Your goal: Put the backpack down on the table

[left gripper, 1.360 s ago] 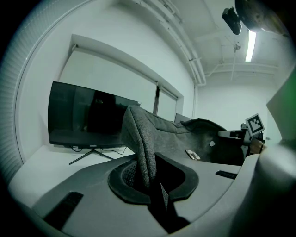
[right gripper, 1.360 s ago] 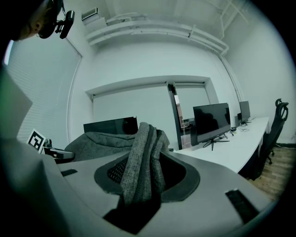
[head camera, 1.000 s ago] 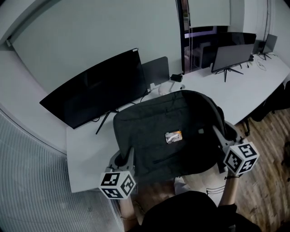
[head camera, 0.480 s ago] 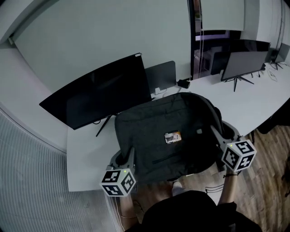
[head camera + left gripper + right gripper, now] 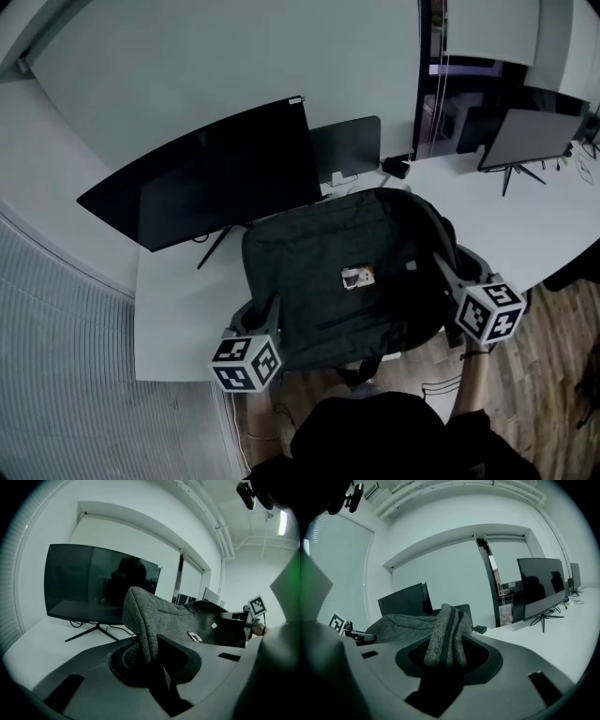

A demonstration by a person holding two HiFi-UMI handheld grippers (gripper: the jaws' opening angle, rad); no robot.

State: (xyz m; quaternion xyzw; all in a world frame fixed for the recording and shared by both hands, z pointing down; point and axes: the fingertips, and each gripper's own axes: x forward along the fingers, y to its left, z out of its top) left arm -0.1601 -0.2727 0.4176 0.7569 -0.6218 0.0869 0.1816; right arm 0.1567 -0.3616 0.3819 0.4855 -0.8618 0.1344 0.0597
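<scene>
status: bag isn't down yet, looks mid-carry to me
left gripper point(image 5: 260, 317) at 7 o'clock of the backpack point(image 5: 347, 272): jaws nearly together, pinching a thin grey fabric edge that stands up out of them in the left gripper view
backpack is held flat, front face up, slung between both grippers. Most of it is over the white table point(image 5: 178, 309), and its 6 o'clock edge overhangs the table's front edge toward the person. Can't tell if the underside touches the tabletop; the left gripper view suggests it hangs above
big monitor point(image 5: 206, 183) at 10 o'clock of the bag, near but apart
right gripper point(image 5: 448, 272) at 4 o'clock of the bag: jaws set wider, clamped on a thick folded bundle of fabric and strap
left to do, my read: get it fully over the table, lower until it rests, then open both grippers
</scene>
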